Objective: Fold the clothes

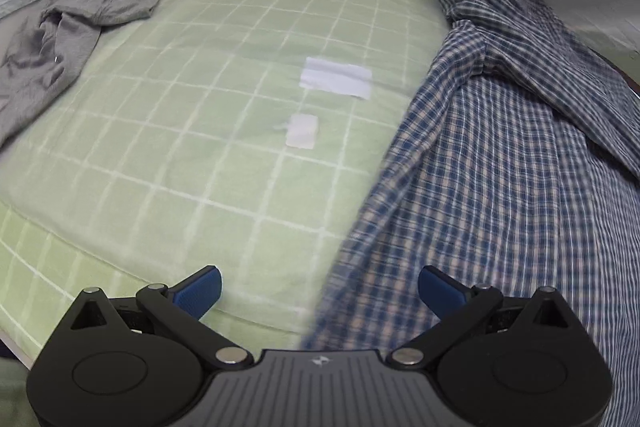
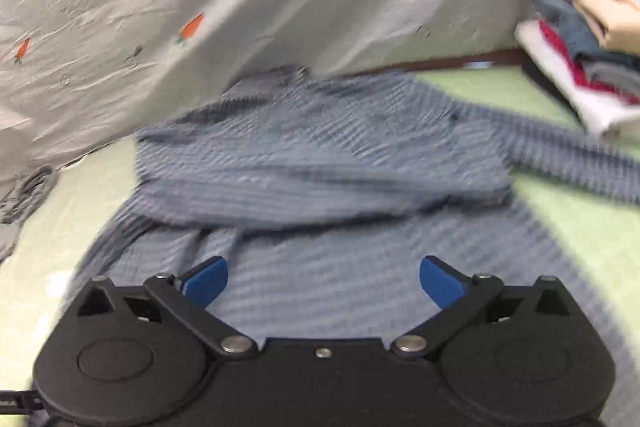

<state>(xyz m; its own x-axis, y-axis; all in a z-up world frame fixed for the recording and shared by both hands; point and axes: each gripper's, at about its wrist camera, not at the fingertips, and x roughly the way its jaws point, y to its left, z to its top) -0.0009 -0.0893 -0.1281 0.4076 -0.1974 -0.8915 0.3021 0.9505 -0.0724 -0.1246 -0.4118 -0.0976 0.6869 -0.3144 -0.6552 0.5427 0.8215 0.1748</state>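
Observation:
A blue and white plaid shirt lies spread on the green checked bed sheet, filling the right side of the left wrist view. My left gripper is open and empty, its blue pads just above the shirt's lower left edge. In the blurred right wrist view the same shirt lies rumpled ahead, one sleeve stretched to the right. My right gripper is open and empty, low over the shirt's near part.
A crumpled grey garment lies at the far left of the sheet. Two white patches mark the sheet's middle. A pale carrot-print cover rises behind the bed. A stack of folded clothes sits far right.

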